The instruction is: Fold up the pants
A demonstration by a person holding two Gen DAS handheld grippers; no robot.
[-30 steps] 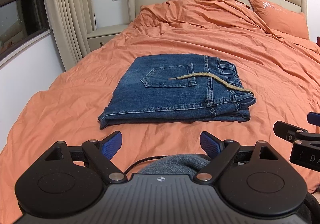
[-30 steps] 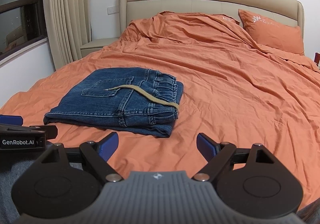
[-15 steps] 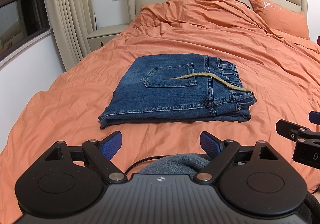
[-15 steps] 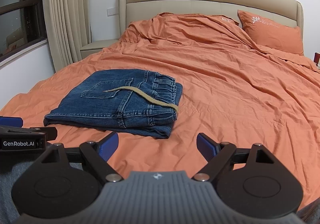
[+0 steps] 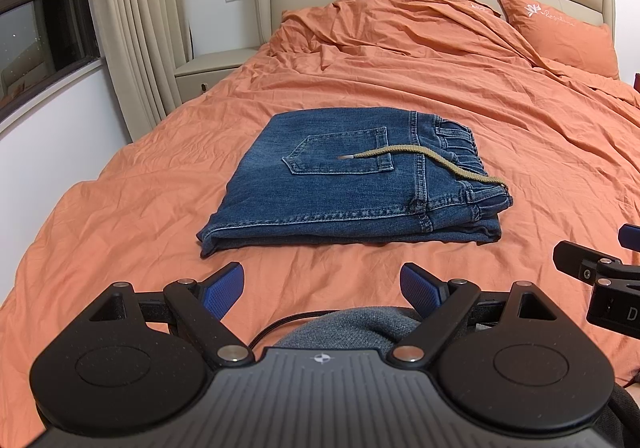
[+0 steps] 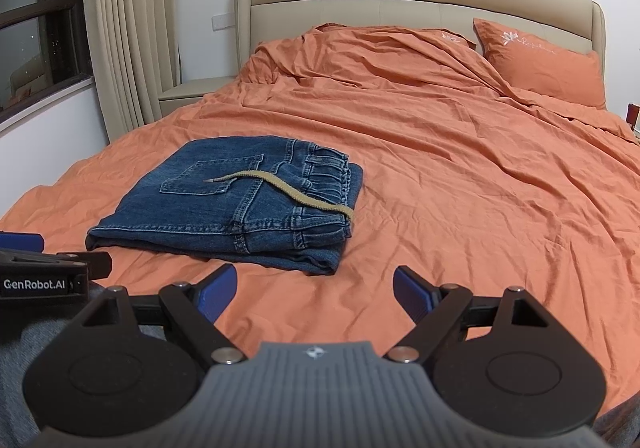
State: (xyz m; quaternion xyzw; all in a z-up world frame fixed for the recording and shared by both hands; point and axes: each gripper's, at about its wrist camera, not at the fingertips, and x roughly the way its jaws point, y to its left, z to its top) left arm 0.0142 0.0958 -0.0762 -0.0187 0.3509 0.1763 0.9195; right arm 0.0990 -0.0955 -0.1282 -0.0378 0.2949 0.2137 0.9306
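Where pants [image 5: 352, 176] lie, seemingly bare duvet [image 5: 520, 152].

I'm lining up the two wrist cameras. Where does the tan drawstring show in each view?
Left wrist: the drawstring lies right of centre, across the folded jeans from pocket to waistband.
Right wrist: the drawstring lies left of centre, on the same jeans.
Shared landmark: the orange pillow, upper right in both views.

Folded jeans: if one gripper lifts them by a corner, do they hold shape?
Probably not. The folded jeans are soft stacked denim layers, so they would likely sag and unfold. The loose drawstring on top would probably slide and dangle.
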